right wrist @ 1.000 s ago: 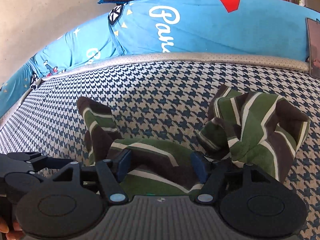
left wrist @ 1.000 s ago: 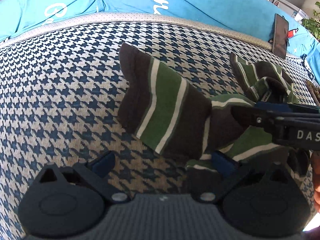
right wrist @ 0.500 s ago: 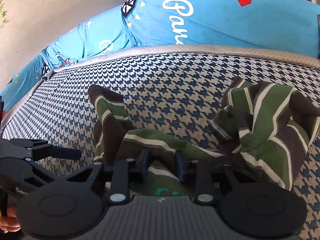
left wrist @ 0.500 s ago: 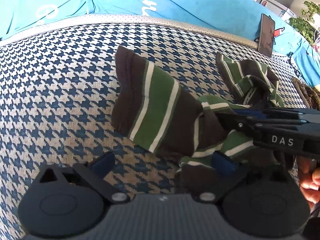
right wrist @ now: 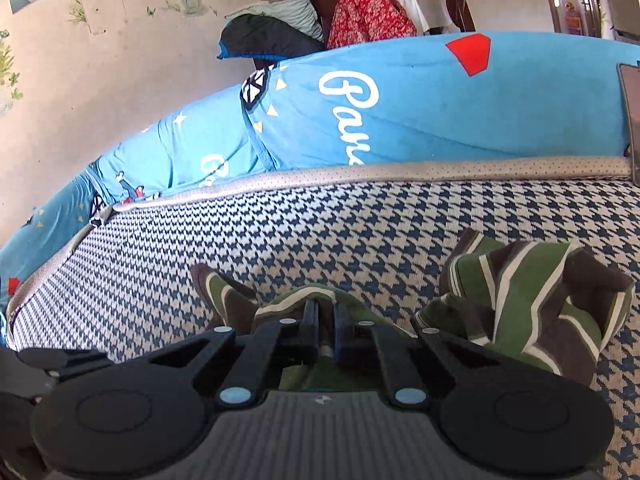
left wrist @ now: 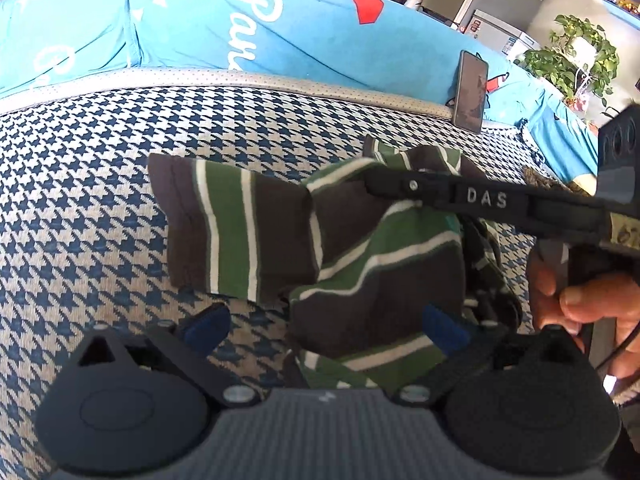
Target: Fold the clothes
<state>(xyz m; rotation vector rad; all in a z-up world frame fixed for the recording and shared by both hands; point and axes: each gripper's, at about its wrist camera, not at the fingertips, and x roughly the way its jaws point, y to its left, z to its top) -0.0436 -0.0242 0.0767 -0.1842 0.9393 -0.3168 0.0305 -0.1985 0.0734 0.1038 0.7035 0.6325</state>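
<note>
A crumpled shirt (left wrist: 240, 232) with green, brown and white stripes lies on the houndstooth sofa seat (left wrist: 100, 184). My left gripper (left wrist: 324, 326) is open just above it. Its blue pads (left wrist: 204, 322) stand wide apart, with a fold of the shirt lying loose by the right one. My right gripper (right wrist: 326, 312) has its jaws closing tight and pinches a raised ridge of the shirt (right wrist: 532, 300) between its pads. In the left wrist view the right gripper (left wrist: 372, 180) reaches in from the right over the shirt, held by a person's hand (left wrist: 580, 300).
Bright blue printed cushions (left wrist: 280, 28) line the sofa back. A phone (left wrist: 472, 96) leans upright against them at the right. A potted plant (left wrist: 572, 60) and cabinets stand beyond the sofa. Bare houndstooth seat (right wrist: 280, 232) spreads to the left of the shirt.
The right gripper's jaws went from wide apart to pinched on the shirt's middle fold. The left gripper rose and tipped up, so more of the sofa back and room shows.
</note>
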